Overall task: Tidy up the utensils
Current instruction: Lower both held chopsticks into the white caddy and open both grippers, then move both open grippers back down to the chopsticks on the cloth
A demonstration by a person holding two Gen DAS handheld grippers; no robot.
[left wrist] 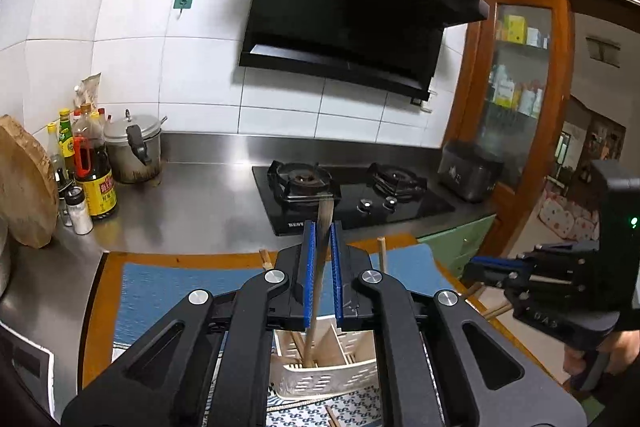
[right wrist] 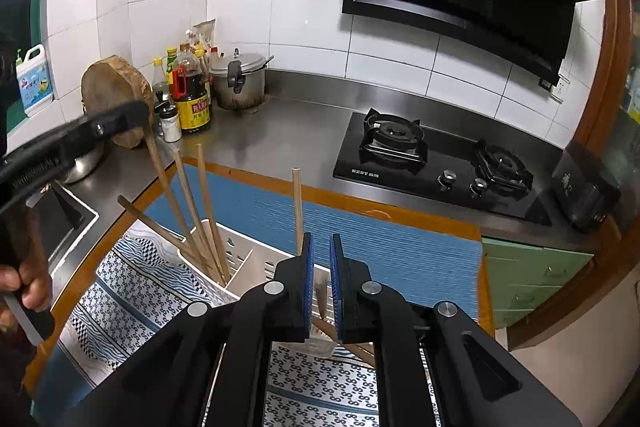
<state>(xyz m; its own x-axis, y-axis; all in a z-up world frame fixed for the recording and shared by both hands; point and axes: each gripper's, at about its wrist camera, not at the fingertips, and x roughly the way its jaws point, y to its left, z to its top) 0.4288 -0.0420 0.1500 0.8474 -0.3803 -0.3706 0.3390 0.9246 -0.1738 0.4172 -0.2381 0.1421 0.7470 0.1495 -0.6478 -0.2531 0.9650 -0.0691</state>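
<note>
Mostly sorted; loose sticks left on the mat.
Held a chopstick (left wrist: 322,259) in the left gripper (left wrist: 322,247), closed on its shaft, tip down inside the caddy (left wrist: 320,381) beside several already standing. Hovered the right gripper (right wrist: 320,281) over the caddy's other end, jaws slightly apart and apparently empty; a few sticks (right wrist: 352,345) lay below.
</note>
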